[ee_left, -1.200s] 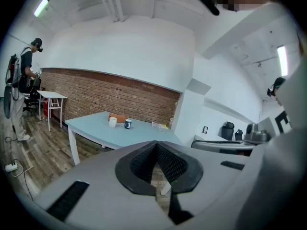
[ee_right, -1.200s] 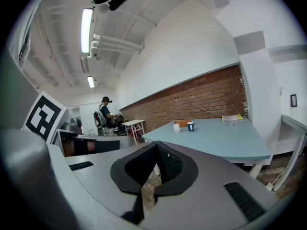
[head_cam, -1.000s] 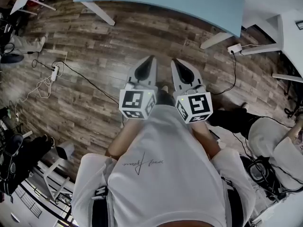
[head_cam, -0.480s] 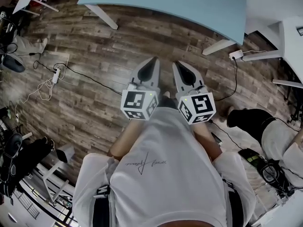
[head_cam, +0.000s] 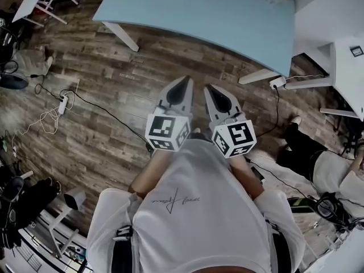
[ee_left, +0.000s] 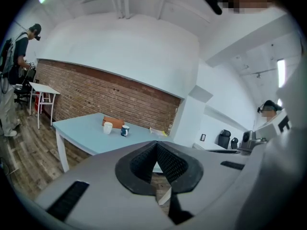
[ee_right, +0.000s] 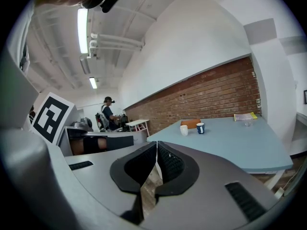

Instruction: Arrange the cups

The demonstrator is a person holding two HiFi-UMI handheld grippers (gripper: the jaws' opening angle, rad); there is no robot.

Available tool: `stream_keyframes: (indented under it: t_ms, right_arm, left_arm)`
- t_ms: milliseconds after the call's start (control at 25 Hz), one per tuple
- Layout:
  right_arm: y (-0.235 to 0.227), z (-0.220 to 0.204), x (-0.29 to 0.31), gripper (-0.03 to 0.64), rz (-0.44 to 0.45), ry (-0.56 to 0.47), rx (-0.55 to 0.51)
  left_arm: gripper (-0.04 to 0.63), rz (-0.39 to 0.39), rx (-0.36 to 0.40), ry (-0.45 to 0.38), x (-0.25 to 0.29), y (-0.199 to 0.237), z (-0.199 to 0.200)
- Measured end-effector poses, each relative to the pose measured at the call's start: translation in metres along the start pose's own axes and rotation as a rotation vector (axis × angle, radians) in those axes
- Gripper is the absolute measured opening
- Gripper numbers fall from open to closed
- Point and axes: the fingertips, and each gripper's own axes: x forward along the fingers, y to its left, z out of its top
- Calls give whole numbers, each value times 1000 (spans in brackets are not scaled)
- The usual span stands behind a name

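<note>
Just ahead of a white-shirted chest, two grey tongs side by side, tips forward and slightly down. Left tongs (head_cam: pixel 183 80) clenched, ribbed pads (ee_left: pixel 143 164) pressed flat together, empty. Right tongs (head_cam: pixel 207 87) clenched too, pads (ee_right: pixel 170 164) meeting at the tip, empty. One marker cube at the rear of each.

Below and ahead of the tips, open wood-plank floor (head_cam: pixel 114 67) up to the near edge of one pale blue table (head_cam: pixel 239 16). Two white table legs in sight, one (head_cam: pixel 120 37) ahead and left of the tips, one ahead and right.

Well apart from both pairs, toward the table's far side, two cups: one white cup (ee_left: pixel 108 127) and one blue cup (ee_left: pixel 124 130). Both upright, near each other but apart, white to the left of blue. Just behind them, one flat orange-brown thing (ee_left: pixel 113 121), too small to identify. Farther right along the same side, one yellow sheet or booklet (ee_right: pixel 245 117). Behind the table, a brick wall (ee_left: pixel 96 90).

Left of the left tongs, on the floor, one white power strip (head_cam: pixel 64 88) among loose cables. Right of the right tongs, a second white socket block (head_cam: pixel 277 83) beside the right table leg, with a black cable trailing back. Farther right and nearer, one seated person (head_cam: pixel 301 152) in dark trousers. Far off to the left, one standing person (ee_left: pixel 14 75) beside a small white table (ee_left: pixel 43 90).
</note>
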Motion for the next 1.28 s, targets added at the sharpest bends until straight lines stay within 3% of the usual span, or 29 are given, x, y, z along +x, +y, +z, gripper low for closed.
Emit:
stream_keyframes:
  t_ms: [760, 1280]
  right_arm:
    - [0, 38, 124, 21, 27, 4, -8]
    - [3, 51, 160, 21, 30, 8, -18]
  left_arm:
    - [6, 22, 14, 9, 57, 102, 52]
    - [6, 18, 22, -30, 71, 132, 75]
